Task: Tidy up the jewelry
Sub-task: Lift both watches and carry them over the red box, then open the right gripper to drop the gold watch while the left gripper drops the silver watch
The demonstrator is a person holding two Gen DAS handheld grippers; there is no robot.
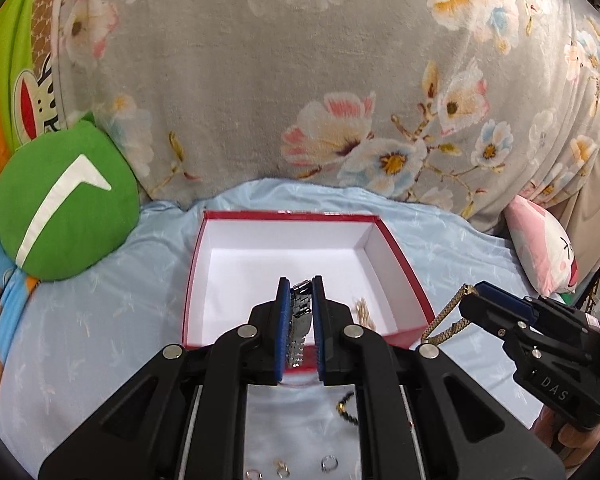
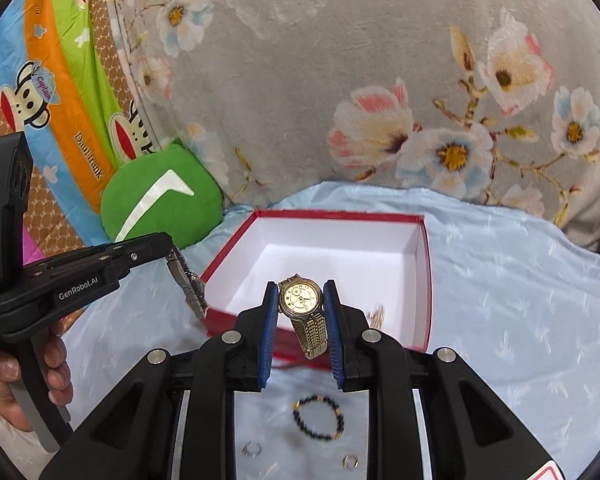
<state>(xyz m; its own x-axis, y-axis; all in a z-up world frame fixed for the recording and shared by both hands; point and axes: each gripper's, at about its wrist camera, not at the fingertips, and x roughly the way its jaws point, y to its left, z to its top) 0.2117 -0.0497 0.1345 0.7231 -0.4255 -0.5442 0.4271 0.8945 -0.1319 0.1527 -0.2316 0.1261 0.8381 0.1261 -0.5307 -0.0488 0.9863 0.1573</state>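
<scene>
The left gripper (image 1: pixel 300 320) has its blue fingers (image 1: pixel 285 320) nearly closed, pinching a silver watch (image 1: pixel 300 312) by its band. The right gripper (image 2: pixel 302 328) clamps a gold watch (image 2: pixel 302 300), dial upward. Both hang above the near edge of an open red box (image 1: pixel 404 256) on the blue bedsheet (image 1: pixel 100 320), apparently to be dropped inside. A beaded bracelet (image 2: pixel 320 418) and rings (image 2: pixel 251 449) lie nearer, still loose.

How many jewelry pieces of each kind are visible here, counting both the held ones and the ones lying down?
Watches: 2 (silver watch, gold watch)
Beaded bracelet: 1
Rings: 3
Gold piece in the red box, kind unclear: 1
Total: 7
</scene>
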